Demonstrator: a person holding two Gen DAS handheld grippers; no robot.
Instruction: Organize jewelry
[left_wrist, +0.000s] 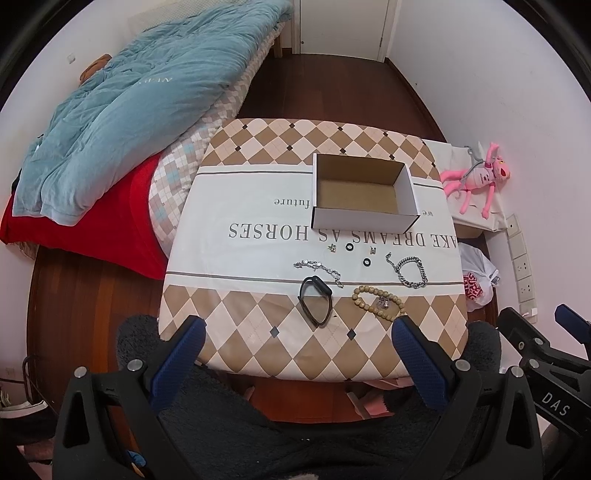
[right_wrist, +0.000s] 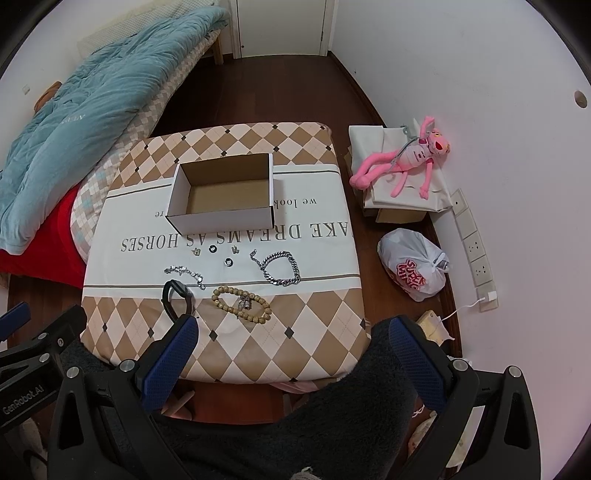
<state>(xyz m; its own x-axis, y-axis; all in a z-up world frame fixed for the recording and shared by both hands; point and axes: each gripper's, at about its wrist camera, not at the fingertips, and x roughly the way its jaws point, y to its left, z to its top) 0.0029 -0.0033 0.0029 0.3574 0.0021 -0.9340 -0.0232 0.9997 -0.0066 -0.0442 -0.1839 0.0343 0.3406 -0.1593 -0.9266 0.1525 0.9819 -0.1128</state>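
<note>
I hold both claws back from the bench, the left claw spread wide with nothing between its blue pads, the right claw just as wide and just as bare, so none of the jewelry is yet in the cardboard box, which stands open and empty. Everything to be sorted lies on the near side of that box: two small black rings, two tiny metal earrings or charms I cannot resolve, a thin silver link bracelet to the near left, a heavy silver curb-chain bracelet to the near right, and nearest me a black fitness band and a wooden bead bracelet with a small metal charm. My worry is the surface, which looks like padded, quilted cloth in a tan diamond print: I judge it will give under a pressing claw, so the flat rings and fine chain could sink or slide away, or the pads could pinch a fold of fabric and drag the neighbours. The limp chains may slither out of a partial grip; the round beads may roll between textured pads. The light box could skid if nudged.
</note>
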